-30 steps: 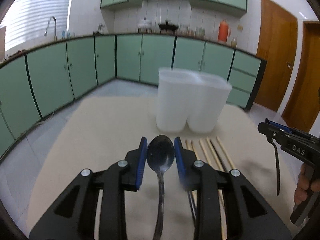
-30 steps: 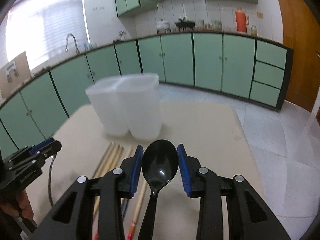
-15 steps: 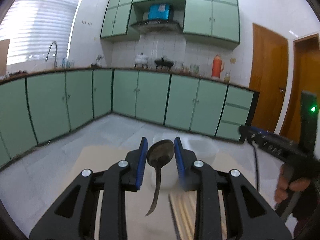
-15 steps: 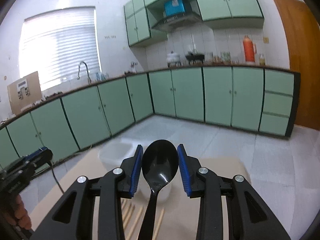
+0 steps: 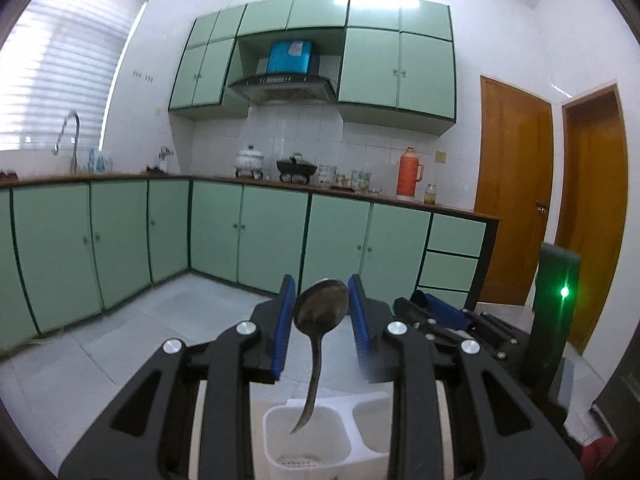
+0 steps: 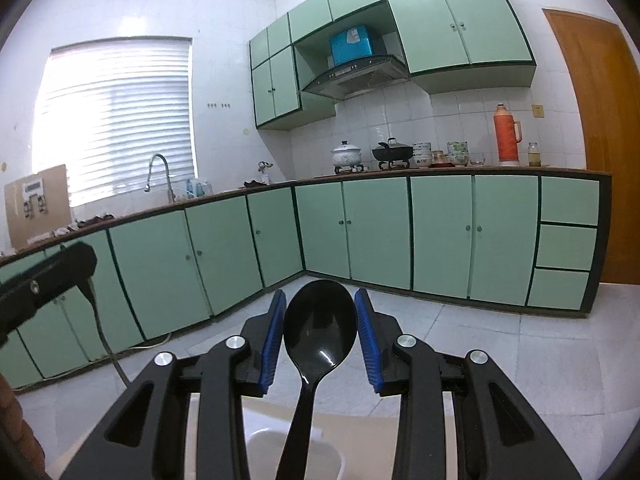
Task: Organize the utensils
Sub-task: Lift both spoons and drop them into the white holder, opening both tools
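- Green-cabinet kitchen [image 5: 248, 236] behind, tiled floor below; both grippers are hanging above a white holder on a beige table.
- Metal spoon [image 5: 322, 312]: the left gripper [image 5: 322, 316] is clamping it by the bowl, blue pads pressing on either side. Bowl is sitting up btwn the pads, handle is drooping down and curving toward the camera.
- Key relation: handle tip is hanging directly over the near compartment of the white holder [image 5: 308, 446], w/ its slotted floor visible underneath. Long axis is running roughly vertical, so a straight lowering looks like the call. Tip isn't inside the rim yet, as far as I can judge.
- Black spoon [image 6: 320, 332]: the right gripper [image 6: 320, 332] is gripping it the same way, pads tight on the bowl edges, handle pointing down and back.
- Below it, a white rim of the holder [image 6: 320, 438] is peeking out at the frame bottom; which compartment, can't tell.
- Left hand looks nearer to a drop; its spoon is already lined up.
- Right gripper is showing in the left view, just beside and to the right.
- Risk: curved handle could be catching the divider wall on the way down.
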The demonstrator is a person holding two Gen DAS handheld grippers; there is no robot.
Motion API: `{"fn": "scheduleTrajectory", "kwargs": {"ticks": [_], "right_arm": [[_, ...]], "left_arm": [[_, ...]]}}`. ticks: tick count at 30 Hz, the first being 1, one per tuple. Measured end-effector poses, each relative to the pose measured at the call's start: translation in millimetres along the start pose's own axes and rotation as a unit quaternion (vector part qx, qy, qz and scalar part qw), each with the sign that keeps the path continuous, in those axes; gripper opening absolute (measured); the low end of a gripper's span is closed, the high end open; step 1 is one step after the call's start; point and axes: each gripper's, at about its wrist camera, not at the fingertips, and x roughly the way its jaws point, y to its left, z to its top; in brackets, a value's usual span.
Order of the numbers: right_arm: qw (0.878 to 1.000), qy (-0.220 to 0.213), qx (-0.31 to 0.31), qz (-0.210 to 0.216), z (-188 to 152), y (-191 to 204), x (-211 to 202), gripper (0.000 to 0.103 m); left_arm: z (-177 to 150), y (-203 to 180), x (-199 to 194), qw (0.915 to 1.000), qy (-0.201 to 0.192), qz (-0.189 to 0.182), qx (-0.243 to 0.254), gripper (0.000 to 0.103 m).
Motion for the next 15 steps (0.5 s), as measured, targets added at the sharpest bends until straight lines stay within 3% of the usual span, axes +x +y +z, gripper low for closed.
{"fn": "scheduleTrajectory", "kwargs": {"ticks": [15], "right_arm": [[0.999, 0.034, -0.015, 0.012, -52.0, 7.4, 6.0, 0.036]], "left_arm": [[-69.1, 24.4, 19.8, 0.9967, 0.079, -0.006, -0.018, 0.028]]}}
